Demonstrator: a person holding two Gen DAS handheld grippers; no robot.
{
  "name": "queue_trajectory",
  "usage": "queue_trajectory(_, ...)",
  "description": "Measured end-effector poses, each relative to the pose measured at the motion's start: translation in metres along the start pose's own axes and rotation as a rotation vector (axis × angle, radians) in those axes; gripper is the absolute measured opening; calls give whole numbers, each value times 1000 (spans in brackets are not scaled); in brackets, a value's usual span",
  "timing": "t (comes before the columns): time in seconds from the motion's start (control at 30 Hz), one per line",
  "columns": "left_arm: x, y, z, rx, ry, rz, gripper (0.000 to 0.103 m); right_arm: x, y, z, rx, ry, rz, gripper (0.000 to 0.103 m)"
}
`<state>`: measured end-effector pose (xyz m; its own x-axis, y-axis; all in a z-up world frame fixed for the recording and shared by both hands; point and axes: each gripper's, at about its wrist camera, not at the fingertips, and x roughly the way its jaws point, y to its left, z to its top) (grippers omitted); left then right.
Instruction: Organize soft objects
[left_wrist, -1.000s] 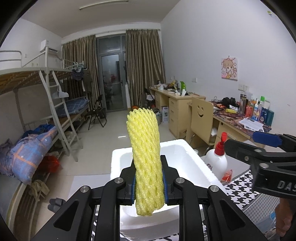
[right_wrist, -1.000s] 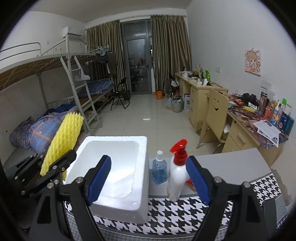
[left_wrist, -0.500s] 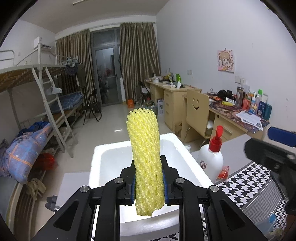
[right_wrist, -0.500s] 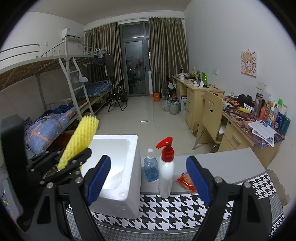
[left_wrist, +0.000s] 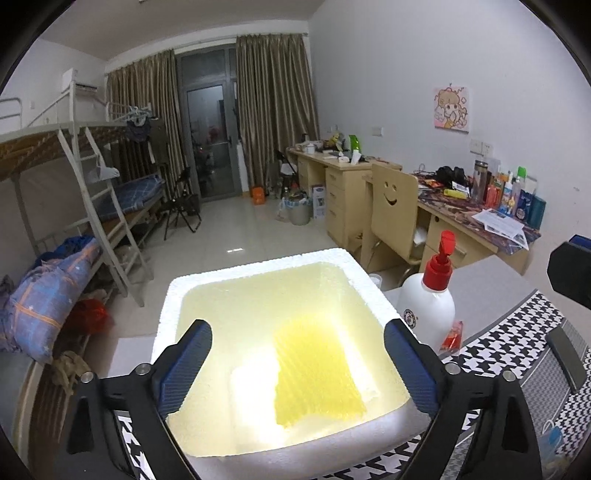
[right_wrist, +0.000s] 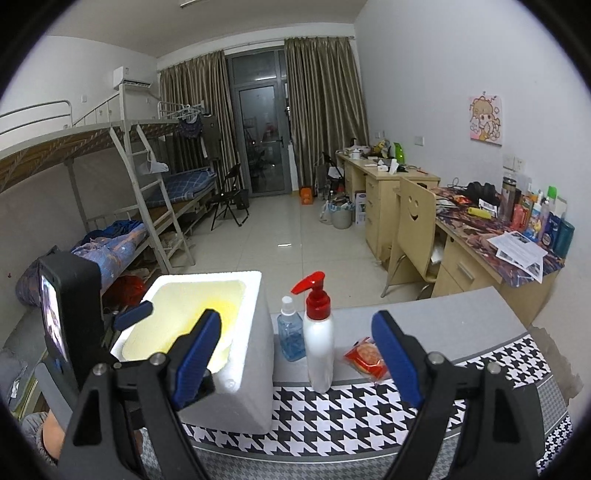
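Matt white foam box (left_wrist: 354, 266), yellow foam netting (left_wrist: 317, 373)

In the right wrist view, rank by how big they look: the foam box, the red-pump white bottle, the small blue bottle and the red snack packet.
1. foam box, clearly largest
2. white bottle
3. and 4. blue bottle and snack packet look about alike; the packet is partly hidden behind a finger of the right gripper, so unranked.

foam net (left_wrist: 317, 373): yellow; foam box (left_wrist: 258, 264): white; cloth (right_wrist: 354, 406): black-white houndstooth; pump bottle (right_wrist: 318, 343): white, red top; small bottle (right_wrist: 291, 339): blue
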<state>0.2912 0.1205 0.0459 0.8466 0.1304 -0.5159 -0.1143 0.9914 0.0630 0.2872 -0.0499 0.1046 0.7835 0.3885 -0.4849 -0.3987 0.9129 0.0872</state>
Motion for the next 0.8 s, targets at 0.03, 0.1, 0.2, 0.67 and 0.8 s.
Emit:
queue_trajectory(0.03,-1,0,0,-1,2,4,98,-1,0,-1,-3,-1,-1,87)
queue_trajectory(0.1,-1,0,0,-1,1,11,101,-1,0,-1,-3,-1,2,87)
queue_trajectory(0.2,-4,1,1,-8,-3,17,101,-3,0,-1,2,-1,6,87)
queue_trajectory(0.67,-49,-2,2,-34,-68,-1,102,-21,-3,-3,6,-17,17,87)
queue_trajectory(0.8,-63,-6,3,-28,-89,2,102,-30,1,-7,-12,-33,5,87)
